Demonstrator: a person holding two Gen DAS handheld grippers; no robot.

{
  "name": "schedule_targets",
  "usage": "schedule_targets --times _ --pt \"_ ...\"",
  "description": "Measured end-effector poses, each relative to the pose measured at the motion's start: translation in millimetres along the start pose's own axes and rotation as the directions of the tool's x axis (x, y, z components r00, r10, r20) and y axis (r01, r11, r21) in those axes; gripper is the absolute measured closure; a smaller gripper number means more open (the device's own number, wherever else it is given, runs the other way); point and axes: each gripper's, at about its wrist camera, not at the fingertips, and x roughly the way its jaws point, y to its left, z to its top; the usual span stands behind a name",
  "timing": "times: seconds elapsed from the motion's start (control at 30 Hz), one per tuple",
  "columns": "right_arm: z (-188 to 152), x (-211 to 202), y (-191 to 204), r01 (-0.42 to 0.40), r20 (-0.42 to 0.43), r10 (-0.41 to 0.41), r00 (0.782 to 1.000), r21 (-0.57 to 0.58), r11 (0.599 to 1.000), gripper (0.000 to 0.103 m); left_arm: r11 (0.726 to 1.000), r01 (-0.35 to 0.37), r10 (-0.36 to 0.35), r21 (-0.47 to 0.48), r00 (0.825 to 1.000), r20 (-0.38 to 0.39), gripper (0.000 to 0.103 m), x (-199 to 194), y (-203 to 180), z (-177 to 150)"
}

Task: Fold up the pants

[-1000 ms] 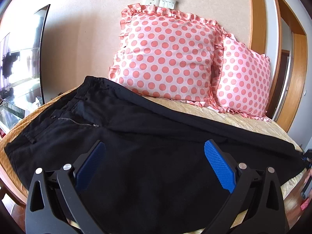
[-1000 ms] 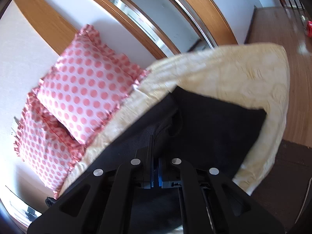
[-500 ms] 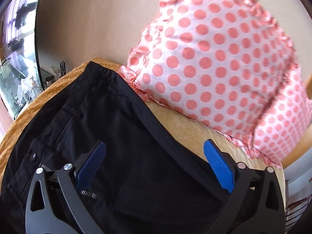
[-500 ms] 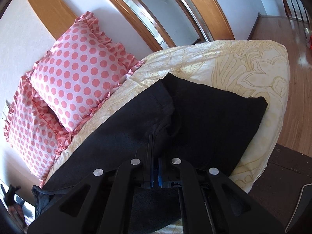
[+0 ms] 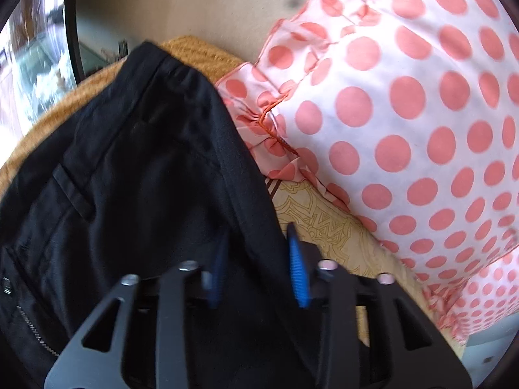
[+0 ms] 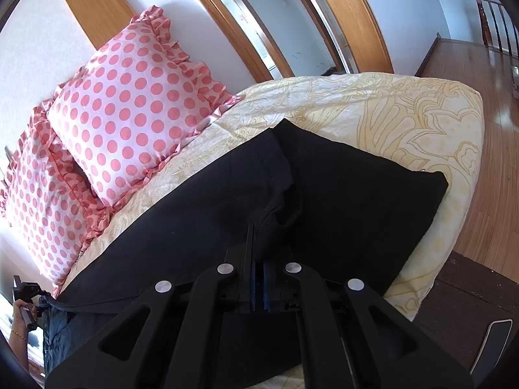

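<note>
Left view blurred; pants (image 5: 136, 175) waist end cut off at frame edge, zipper half seen. Left gripper (image 5: 256, 269) jaws narrowed around side seam fold – actual pinch unclear. Right gripper (image 6: 258, 278) jaws clamped tight on bunched leg fabric, pads mostly hidden. Pants spread across bed (image 6: 405, 113) – polka-dot pillows (image 6: 136, 97) just beside pants' far edge.

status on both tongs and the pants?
Left tongs closing around pants side edge. Right tongs shut on leg fabric. Pillow close beside left tongs.
</note>
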Motion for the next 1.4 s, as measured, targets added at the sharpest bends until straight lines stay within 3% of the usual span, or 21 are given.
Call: schedule_targets --times 0.07,0.17,0.33,0.5,0.67,0.77,0.9,1.03,1.07,1.13,1.2,1.37,1.4 --pt "-0.2 -0.1 -0.3 -0.002 0.002 0.002 1.000 -0.002 1.000 0.100 0.998 0.037 -0.037 -0.049 0.999 0.015 0.090 -2.5 13.5 -1.8" --pt "2.0 0.6 -2.0 -0.016 -0.004 0.016 1.000 0.010 1.000 0.100 0.999 0.043 -0.042 -0.019 0.998 0.049 0.093 -17.7 18.2 -7.2" --pt "14.3 -1.7 -3.5 -0.064 0.007 0.064 0.998 0.037 0.997 0.100 0.991 0.134 -0.136 0.025 0.982 0.132 0.093 -84.2 35.2 -24.5" --pt "33.8 -15.5 4.0 -0.088 0.067 0.086 0.994 0.016 0.996 0.100 0.970 0.216 -0.236 0.109 0.944 0.231 0.093 -181.1 66.0 -71.3" --pt "45.7 -27.9 -0.8 -0.086 0.108 0.083 0.991 0.027 0.996 0.100 0.965 0.203 -0.251 0.169 0.903 0.348 0.093 -243.8 112.3 -157.1" --pt "41.5 -26.6 -10.1 -0.059 0.095 0.055 0.994 0.044 0.997 0.100 0.978 0.156 -0.196 0.135 0.909 0.369 0.093 -237.0 149.8 -202.4" --pt "32.3 -19.4 -22.9 -0.040 0.055 0.035 0.998 0.083 0.996 0.100 0.988 0.152 -0.151 0.021 0.939 0.309 0.093 -203.3 199.1 -246.6" --pt "29.8 -19.9 -27.3 -0.035 0.047 0.031 0.998 0.095 0.995 0.100 0.986 0.164 -0.146 -0.026 0.932 0.331 0.085 -193.1 221.7 -268.7" --pt "30.3 -20.5 -27.0 -0.035 0.047 0.030 0.998 0.095 0.995 0.100 0.985 0.170 -0.147 -0.037 0.928 0.343 0.075 -195.7 224.4 -270.8" --pt "30.6 -20.9 -27.9 -0.035 0.050 0.031 0.998 0.095 0.995 0.100 0.980 0.191 -0.154 -0.058 0.909 0.388 0.043 -206.0 230.1 -272.2" --pt "31.8 -21.1 -28.2 -0.038 0.053 0.033 0.998 0.099 0.994 0.100 0.978 0.193 -0.145 -0.078 0.899 0.413 0.041 -212.5 232.3 -266.9" --pt "33.6 -18.7 -27.1 -0.040 0.051 0.034 0.998 0.107 0.994 0.100 0.959 0.232 -0.162 -0.165 0.921 0.353 0.043 -202.1 247.7 -241.7" --pt "33.3 -18.5 -27.3 -0.040 0.051 0.035 0.998 0.110 0.993 0.100 0.950 0.247 -0.172 -0.190 0.924 0.341 0.050 -197.8 251.0 -238.2"
